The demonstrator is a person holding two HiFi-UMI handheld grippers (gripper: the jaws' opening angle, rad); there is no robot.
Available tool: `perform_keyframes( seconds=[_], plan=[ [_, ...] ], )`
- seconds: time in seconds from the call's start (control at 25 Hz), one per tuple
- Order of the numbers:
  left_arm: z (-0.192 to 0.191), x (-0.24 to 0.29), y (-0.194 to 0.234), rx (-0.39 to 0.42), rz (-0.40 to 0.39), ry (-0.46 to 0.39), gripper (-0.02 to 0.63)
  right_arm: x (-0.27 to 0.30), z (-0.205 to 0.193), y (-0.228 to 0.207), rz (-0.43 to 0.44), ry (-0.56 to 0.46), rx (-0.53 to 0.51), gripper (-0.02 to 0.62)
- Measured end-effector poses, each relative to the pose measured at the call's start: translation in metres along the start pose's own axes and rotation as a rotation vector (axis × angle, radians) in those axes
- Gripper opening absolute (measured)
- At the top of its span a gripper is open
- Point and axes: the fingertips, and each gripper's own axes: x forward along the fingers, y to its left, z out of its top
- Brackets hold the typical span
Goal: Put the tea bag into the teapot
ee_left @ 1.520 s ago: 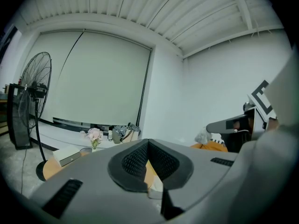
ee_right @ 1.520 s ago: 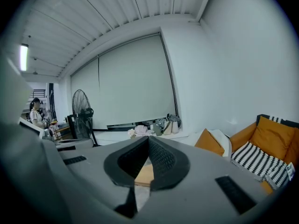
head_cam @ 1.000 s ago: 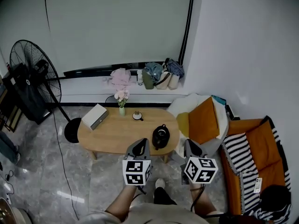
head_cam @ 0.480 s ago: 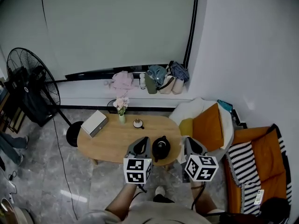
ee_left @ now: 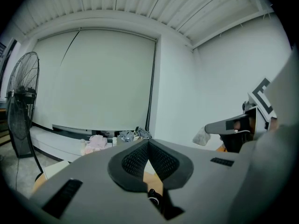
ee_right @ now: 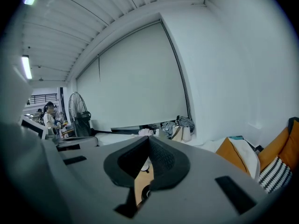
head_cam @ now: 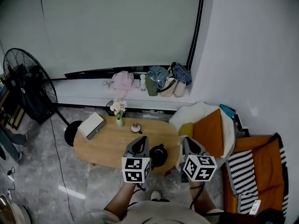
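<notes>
A black teapot point(head_cam: 159, 155) stands near the front right edge of the oval wooden table point(head_cam: 107, 146). My left gripper point(head_cam: 141, 140) partly covers it. That gripper is shut with nothing in it, its tips over the table's near edge. My right gripper point(head_cam: 185, 141) is also shut and empty, held just right of the teapot. In the left gripper view, the left gripper point(ee_left: 148, 143) has a bit of the dark teapot point(ee_left: 154, 198) showing below its closed pads. In the right gripper view, the right gripper point(ee_right: 149, 138) points across the table point(ee_right: 139, 183). I cannot make out a tea bag.
A small cup on a saucer point(head_cam: 136, 128), a flower vase point(head_cam: 118, 111) and a grey box point(head_cam: 91, 125) stand on the table's far half. A standing fan point(head_cam: 25, 90) is at the left. A chair with an orange cushion point(head_cam: 209, 129) and a striped sofa point(head_cam: 254, 171) are at the right.
The view has drawn back, so the table looks smaller and higher in the frame. The teapot now sits partly behind my left gripper. Both grippers stay shut.
</notes>
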Motion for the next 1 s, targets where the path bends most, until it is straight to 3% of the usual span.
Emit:
perform_keyframes(
  seconds=[0.4,0.76,1.0],
  plan=[
    [-0.013,0.017,0.033,-0.035,0.038,0.049,0.005,0.035,-0.005,0.001,0.008,0.044,0.036,0.034],
    [-0.022,0.025,0.039,-0.023,-0.018,0.066,0.005,0.041,-0.015,0.003,-0.035,0.058,0.047,0.034],
    [-0.059,0.021,0.043,-0.042,-0.033,0.137,0.005,0.044,-0.045,0.002,-0.053,0.115,0.067,0.034]
  ],
)
